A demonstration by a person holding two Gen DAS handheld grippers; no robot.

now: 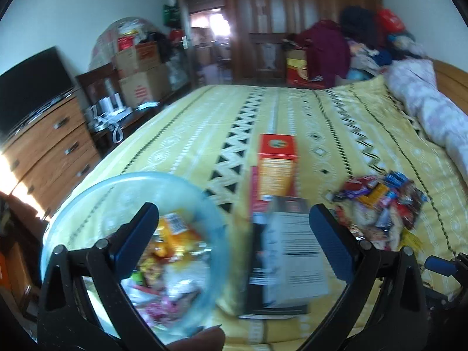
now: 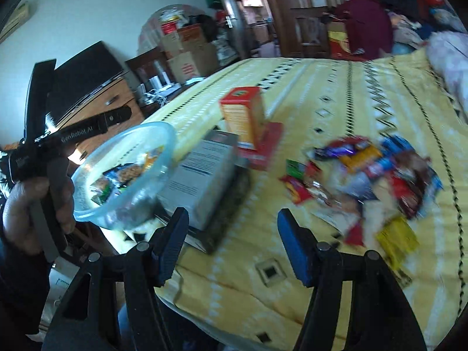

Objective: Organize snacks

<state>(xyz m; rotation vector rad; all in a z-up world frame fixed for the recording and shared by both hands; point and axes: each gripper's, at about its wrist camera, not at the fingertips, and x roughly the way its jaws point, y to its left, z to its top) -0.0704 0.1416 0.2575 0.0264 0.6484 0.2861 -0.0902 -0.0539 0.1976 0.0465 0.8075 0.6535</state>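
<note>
Two grippers: both hung over a bed (image 1: 187, 134) with a yellow patterned cover, and both views were blurred.
Left gripper (image 1: 234, 234): its jaws stood wide open with nothing gripped; one blue pad showed in front of the bowl, the other in front of the grey box.
Right gripper (image 2: 231, 245): its jaws stood apart, holding nothing, with only bare bedcover between the blue pads.
Bowl (image 1: 131, 234): a clear bluish plastic bowl sat at the near left corner of the bed with wrapped snacks inside, orange, yellow, pink and white among them; in the left wrist view it lay behind the left pad, mostly outside the gap.
Bowl from the right (image 2: 125, 175): it showed up and to the left of the right jaws, well apart from them.
Grey box (image 1: 292, 251): it lay flat just beside the bowl, on top of a dark flat thing I could not identify; the right pad of the left gripper overlapped its edge in the picture.
Orange box (image 1: 278, 163): it stood upright behind the grey box, seemingly on a red flat box.
Snack pile (image 2: 371, 181): a loose heap of mixed wrappers lay on the bedcover, up and to the right of the right jaws, outside their gap.
Yellow packet (image 2: 397, 239): it lay at the near edge of that heap, right of the right pad.
Hand (image 2: 35, 207): at the left of the right wrist view, it gripped the handle of the left gripper beside the bowl.
</note>
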